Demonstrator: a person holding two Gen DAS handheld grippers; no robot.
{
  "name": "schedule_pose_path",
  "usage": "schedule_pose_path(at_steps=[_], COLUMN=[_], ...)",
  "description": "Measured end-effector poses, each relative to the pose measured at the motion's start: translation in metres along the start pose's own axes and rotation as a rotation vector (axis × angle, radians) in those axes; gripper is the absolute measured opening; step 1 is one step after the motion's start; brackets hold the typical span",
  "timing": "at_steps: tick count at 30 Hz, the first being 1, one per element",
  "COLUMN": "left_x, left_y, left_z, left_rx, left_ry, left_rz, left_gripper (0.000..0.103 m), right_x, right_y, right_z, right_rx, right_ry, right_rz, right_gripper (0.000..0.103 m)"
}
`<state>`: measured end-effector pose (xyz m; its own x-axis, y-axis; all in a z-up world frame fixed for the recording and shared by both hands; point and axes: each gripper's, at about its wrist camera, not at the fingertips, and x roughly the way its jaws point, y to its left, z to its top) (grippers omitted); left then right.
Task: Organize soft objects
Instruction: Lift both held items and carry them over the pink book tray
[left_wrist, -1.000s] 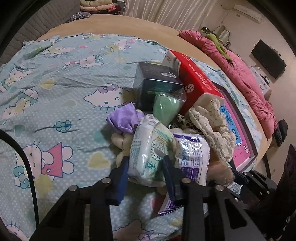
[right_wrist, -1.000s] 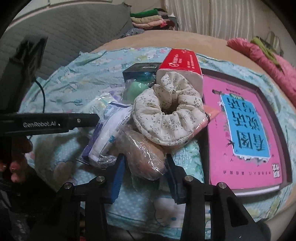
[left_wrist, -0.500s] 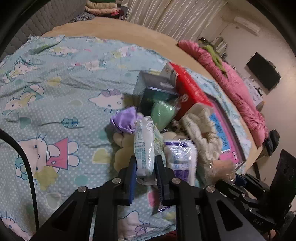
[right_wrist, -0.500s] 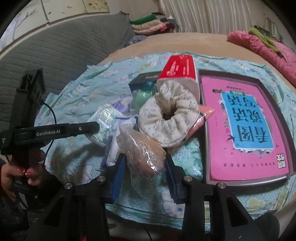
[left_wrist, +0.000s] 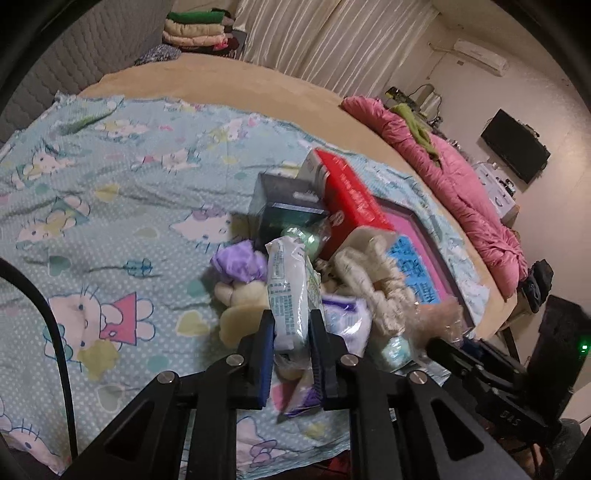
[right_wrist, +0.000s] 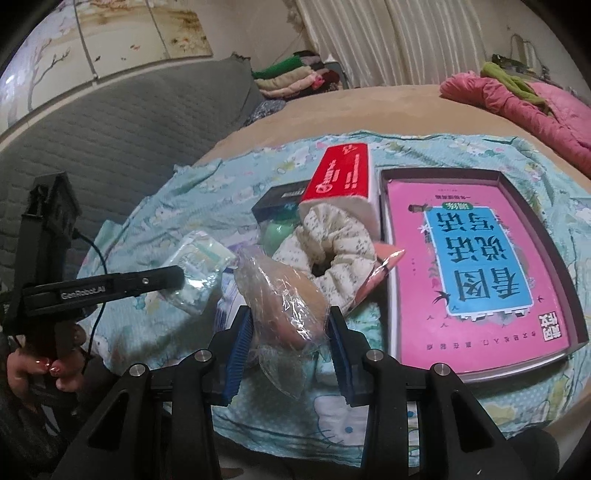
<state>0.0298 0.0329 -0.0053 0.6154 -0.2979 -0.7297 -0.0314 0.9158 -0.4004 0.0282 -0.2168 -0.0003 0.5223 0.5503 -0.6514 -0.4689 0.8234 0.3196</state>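
Note:
My left gripper (left_wrist: 291, 332) is shut on a white tissue pack (left_wrist: 288, 291) and holds it up over a pile of soft things; the pack also shows in the right wrist view (right_wrist: 199, 266). My right gripper (right_wrist: 290, 328) is shut on a tan soft item in clear plastic wrap (right_wrist: 284, 291), lifted above the sheet. In the pile lie a purple cloth (left_wrist: 240, 258), a cream plush toy (left_wrist: 240, 306), a floral scrunchie (right_wrist: 332, 240), a green sponge (right_wrist: 279, 229) and a purple-printed pack (left_wrist: 347, 321).
A red box (right_wrist: 343, 173), a dark box (left_wrist: 284, 206) and a pink book in a tray (right_wrist: 476, 273) lie on the Hello Kitty sheet (left_wrist: 92, 221). A pink quilt (left_wrist: 461, 177) lies at the bed's far right. Folded clothes (right_wrist: 291, 77) are stacked behind.
My left gripper closed on the tissue pack and lifted it. My right gripper lifted the wrapped tan item away from the pile. Both views rose and pulled back.

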Motion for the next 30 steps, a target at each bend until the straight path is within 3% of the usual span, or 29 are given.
schedule_pose_path(at_steps=[4,13,26,30], left_x=[-0.005,-0.01,0.012,0.025], left_y=[-0.013,-0.044,-0.121,-0.149], left_z=[0.007,0.024,0.025,0.023], left_rx=[0.029,0.066,0.174,0.214], left_ry=[-0.034,-0.055,-0.009,0.009], left_rz=[0.022,-0.002,-0.088,-0.106], left_gripper=[0.018,0.018,0.018,0.018], right_x=[-0.004,-0.021,-0.052,-0.064], right_y=[-0.008,-0.032,-0.091,-0.115], right_z=[0.002,0.01,0.014,0.015], right_rx=[0.029,0.109,0.318,0.374], right_ry=[-0.016,-0.09,-0.18,-0.212], right_rz=[-0.003,-0.021,-0.104,-0.167], right_gripper=[0.041,0.041,0.041,0.041])
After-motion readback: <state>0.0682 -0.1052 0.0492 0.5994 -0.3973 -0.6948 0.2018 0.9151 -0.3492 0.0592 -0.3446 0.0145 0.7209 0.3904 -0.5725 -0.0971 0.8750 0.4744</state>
